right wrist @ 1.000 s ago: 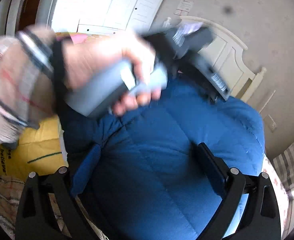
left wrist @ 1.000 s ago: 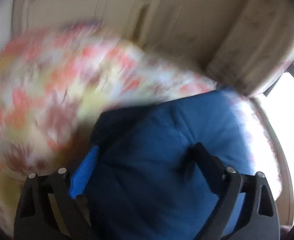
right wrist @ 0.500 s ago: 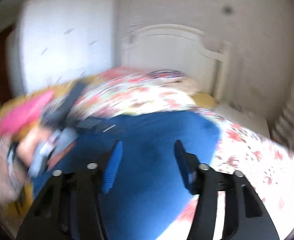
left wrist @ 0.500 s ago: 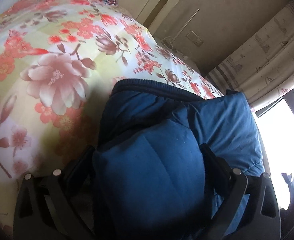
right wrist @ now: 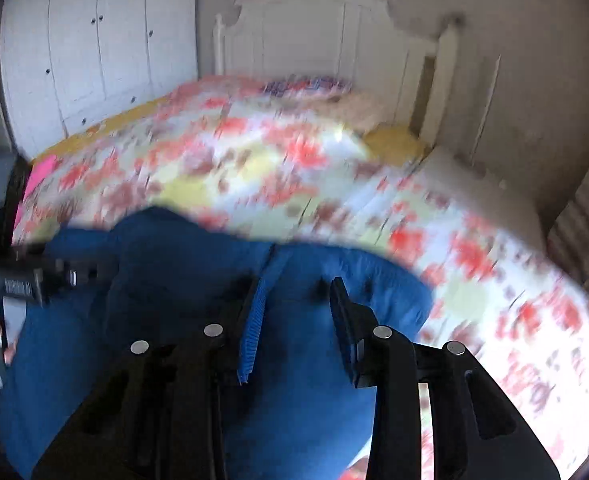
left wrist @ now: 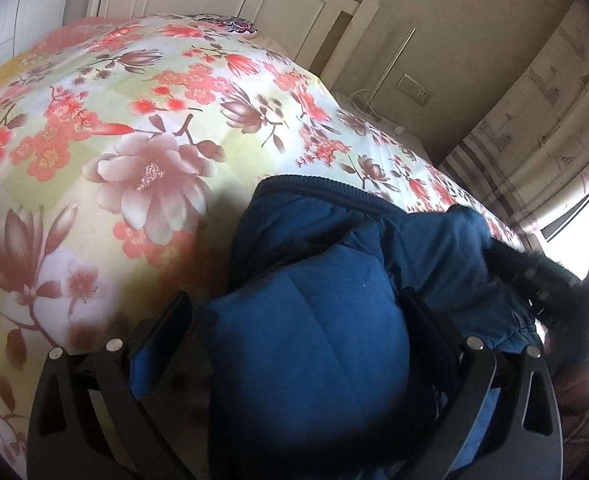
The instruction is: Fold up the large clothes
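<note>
Bed (left wrist: 366, 12) with floral quilt (left wrist: 146, 132), blue padded jacket (left wrist: 334, 264) on top.

The left wrist view is taken from just behind the left gripper (left wrist: 294, 320), angled down, very close over the blue padded jacket (left wrist: 314, 344), facing the headboard (left wrist: 278, 4) and curtain (left wrist: 542, 120). The right wrist view is taken from behind the right gripper (right wrist: 294, 312), also tilted down and near the jacket (right wrist: 182, 280), facing the headboard (right wrist: 314, 28) and wardrobe (right wrist: 94, 48); it is motion-blurred. Jacket, floral bedspread (left wrist: 134, 120) (right wrist: 294, 160) and headboard are shared by both.
</note>
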Available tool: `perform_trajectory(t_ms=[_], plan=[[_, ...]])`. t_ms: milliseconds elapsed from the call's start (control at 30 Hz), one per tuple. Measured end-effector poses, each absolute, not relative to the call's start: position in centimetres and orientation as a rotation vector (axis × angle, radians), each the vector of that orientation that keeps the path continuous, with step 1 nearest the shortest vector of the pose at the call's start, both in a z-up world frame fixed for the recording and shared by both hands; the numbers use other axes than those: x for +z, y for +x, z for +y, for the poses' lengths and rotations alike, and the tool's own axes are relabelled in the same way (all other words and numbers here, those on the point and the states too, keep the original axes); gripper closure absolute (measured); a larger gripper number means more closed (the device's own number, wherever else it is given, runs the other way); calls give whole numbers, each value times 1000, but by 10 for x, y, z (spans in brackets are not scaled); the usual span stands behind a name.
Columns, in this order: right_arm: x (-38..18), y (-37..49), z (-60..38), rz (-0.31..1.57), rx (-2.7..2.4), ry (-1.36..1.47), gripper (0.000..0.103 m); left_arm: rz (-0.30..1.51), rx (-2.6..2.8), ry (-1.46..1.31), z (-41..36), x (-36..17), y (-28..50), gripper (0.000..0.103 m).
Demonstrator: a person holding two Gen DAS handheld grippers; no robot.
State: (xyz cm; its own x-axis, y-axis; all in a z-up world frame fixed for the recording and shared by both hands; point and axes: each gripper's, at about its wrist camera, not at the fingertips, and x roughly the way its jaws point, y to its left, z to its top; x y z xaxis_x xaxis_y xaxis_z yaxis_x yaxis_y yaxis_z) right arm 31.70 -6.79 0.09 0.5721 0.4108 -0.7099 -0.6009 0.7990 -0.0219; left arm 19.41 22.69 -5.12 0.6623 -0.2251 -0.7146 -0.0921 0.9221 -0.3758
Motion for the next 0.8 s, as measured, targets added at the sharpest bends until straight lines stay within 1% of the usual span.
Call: perform_trajectory(t_ms=[67, 100, 167, 233, 300, 367, 433, 500, 567, 600, 667, 700, 800], plan=[[6, 324, -69, 728, 579, -230, 69, 847, -74, -397, 226, -51, 194, 2], [0, 329, -67, 738, 568, -219, 69, 845, -73, -396, 226, -51, 194, 2], [-30, 347, -54, 838, 561, -279, 69, 841, -69, -393, 225, -50, 193, 2], [-44, 353, -49, 876, 581, -270, 68, 843, -64, -393, 225, -50, 194, 2], [-39, 354, -49, 888, 566, -291, 68, 856, -58, -392, 226, -52, 196, 2], [-29, 345, -46, 854, 543, -342, 68, 860, -72, -409, 227, -53, 196, 2], [-14, 334, -51, 813, 524, -316, 68, 856, -73, -409, 228, -53, 195, 2], [7, 318, -60, 734, 539, -241, 68, 854, -71, -407, 228, -53, 195, 2], [15, 306, -61, 694, 558, -223, 68, 854, -73, -408, 228, -54, 195, 2], [11, 304, -55, 703, 570, -258, 68, 855, -72, -407, 227, -54, 195, 2], [-18, 307, -36, 792, 582, -394, 68, 857, -70, -402, 226, -54, 196, 2], [-28, 308, -31, 808, 588, -439, 68, 855, -69, -402, 227, -54, 195, 2], [-29, 316, -31, 845, 585, -423, 68, 861, -59, -399, 227, -55, 196, 2]])
